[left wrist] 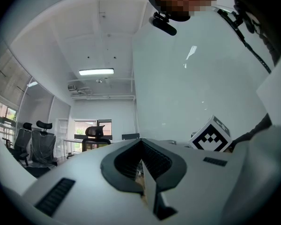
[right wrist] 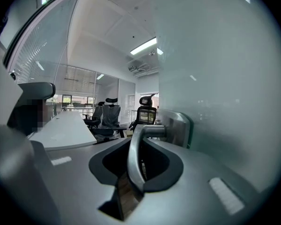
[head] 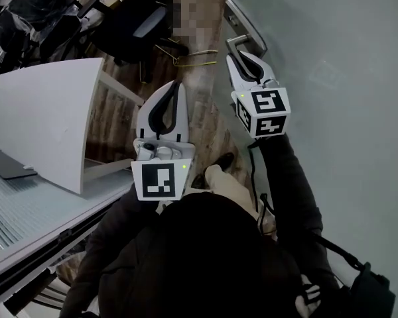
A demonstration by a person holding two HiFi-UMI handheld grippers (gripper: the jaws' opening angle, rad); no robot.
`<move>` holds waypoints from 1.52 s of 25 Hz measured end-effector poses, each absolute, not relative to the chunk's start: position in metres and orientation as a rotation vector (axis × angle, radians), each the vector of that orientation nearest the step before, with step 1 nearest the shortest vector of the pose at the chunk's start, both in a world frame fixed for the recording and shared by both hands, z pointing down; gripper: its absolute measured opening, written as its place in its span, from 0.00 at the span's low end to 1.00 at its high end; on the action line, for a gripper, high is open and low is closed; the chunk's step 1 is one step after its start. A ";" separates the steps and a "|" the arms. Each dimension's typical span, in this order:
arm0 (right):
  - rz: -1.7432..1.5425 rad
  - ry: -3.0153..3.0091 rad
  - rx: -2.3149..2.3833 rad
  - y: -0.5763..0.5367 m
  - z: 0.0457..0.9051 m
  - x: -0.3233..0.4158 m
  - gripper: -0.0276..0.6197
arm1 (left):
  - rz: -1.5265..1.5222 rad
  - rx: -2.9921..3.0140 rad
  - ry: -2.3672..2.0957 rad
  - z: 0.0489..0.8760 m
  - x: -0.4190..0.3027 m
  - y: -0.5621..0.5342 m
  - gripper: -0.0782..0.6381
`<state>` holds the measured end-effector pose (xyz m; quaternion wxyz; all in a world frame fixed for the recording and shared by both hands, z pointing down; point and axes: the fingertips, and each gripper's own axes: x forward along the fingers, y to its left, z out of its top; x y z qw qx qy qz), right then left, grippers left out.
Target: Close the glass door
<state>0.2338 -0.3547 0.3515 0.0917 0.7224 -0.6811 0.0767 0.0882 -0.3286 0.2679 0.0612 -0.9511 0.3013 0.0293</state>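
Right gripper (head: 242,53) clamped on the heavy-looking frosted glass door's (head: 345,78) rigid silver metal lever handle (right wrist: 135,153), the natural hold; left gripper (head: 175,89) closed, empty.

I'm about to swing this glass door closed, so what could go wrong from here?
The right tool is shut on the smooth metal lever handle; a sideways pull could let it slide off. The glass door stands close to the person's shoe, so swinging it might clip the foot. The left tool is shut and empty, so nothing steadies the door.
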 end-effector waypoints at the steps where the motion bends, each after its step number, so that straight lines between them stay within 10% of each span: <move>1: 0.228 -2.030 2.133 -0.356 0.350 0.229 0.14 | 0.092 -2.876 0.916 0.265 0.083 -0.327 0.10; 38: 0.152 -2.360 1.700 -0.299 0.349 -0.083 0.14 | 0.084 -2.779 1.255 0.279 -0.174 -0.230 0.10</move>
